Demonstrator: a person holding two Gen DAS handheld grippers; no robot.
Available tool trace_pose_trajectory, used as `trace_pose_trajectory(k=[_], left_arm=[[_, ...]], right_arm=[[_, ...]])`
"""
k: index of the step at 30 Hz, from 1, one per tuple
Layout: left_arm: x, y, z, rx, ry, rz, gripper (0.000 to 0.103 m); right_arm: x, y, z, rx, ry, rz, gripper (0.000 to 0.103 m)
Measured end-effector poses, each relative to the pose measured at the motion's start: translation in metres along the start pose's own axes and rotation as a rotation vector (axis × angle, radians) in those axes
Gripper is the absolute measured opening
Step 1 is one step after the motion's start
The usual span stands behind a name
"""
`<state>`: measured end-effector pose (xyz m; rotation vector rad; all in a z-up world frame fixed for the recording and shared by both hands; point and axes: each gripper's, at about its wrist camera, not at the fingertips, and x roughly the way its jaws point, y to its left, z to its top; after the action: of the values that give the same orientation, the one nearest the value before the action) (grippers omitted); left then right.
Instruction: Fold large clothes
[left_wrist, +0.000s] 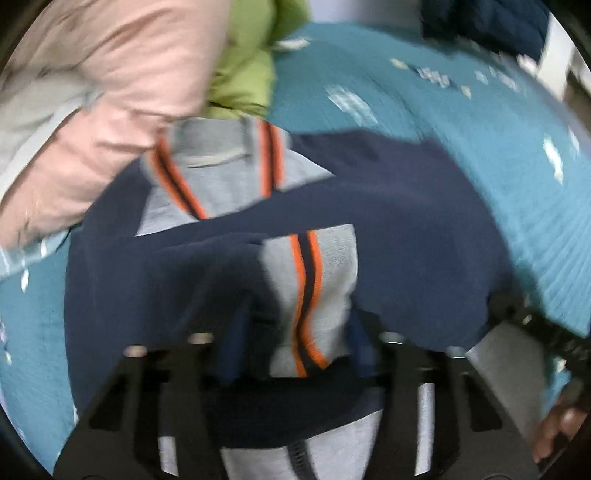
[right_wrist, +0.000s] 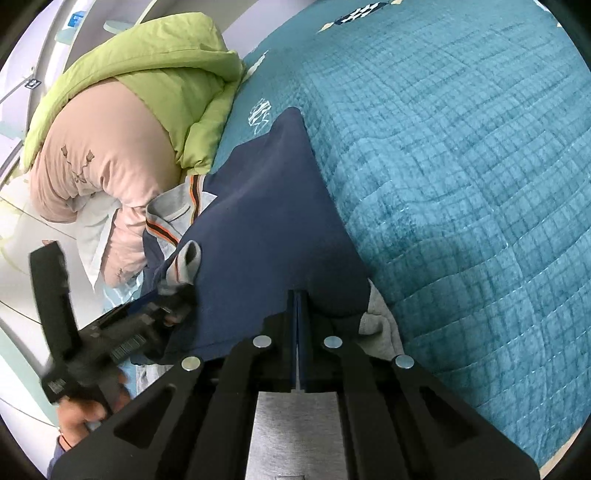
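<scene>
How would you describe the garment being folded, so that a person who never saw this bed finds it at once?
Start from the teal quilted bedspread that covers the bed. Near its edge, beside the pink and green padded bedding, lies the navy sweatshirt. It is the only dark piece there, with grey panels and orange-and-black stripes, and the right hand-held gripper pinches its hem.
</scene>
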<state>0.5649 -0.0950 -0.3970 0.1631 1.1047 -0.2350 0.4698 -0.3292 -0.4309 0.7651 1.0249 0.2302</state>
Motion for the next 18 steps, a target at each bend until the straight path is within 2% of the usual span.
trace_pose_trajectory(k=[2,4,7,10,12,13,14,16,18], left_arm=[[-0.015,0.023,0.001,-0.064,-0.031,-0.063,0.021],[-0.033,0.052,-0.001,-0.129,-0.065,-0.104,0.020],[-0.052,0.096,-0.012,-0.204,-0.100,-0.115,0.019],[-0.061,0.143,-0.031,-0.301,-0.108,-0.089,0.019],[-0.058,0.179,-0.045,-0.394,-0.086,-0.027,0.020],[-0.052,0.196,-0.054,-0.433,-0.057,0.024,0.020],[-0.046,0.204,-0.058,-0.455,-0.028,0.042,0.020],[-0.036,0.221,-0.070,-0.513,0.028,0.061,0.020],[-0.040,0.225,-0.076,-0.535,-0.005,0.025,0.020]], right_arm=[[0.000,0.000,0.000,0.004,0.000,0.000,0.000],[0.000,-0.001,0.000,0.004,0.001,-0.001,0.000],[0.001,-0.001,0.000,0.005,0.000,-0.002,0.000],[0.001,0.000,0.000,0.002,-0.002,-0.008,0.000],[0.002,0.000,0.000,0.003,-0.002,-0.010,0.000],[0.002,0.000,0.000,0.003,-0.002,-0.012,0.000],[0.002,0.000,0.000,0.003,-0.003,-0.014,0.000],[0.003,0.000,0.000,0.004,-0.004,-0.019,0.000],[0.004,0.001,0.000,0.000,-0.006,-0.026,0.000]])
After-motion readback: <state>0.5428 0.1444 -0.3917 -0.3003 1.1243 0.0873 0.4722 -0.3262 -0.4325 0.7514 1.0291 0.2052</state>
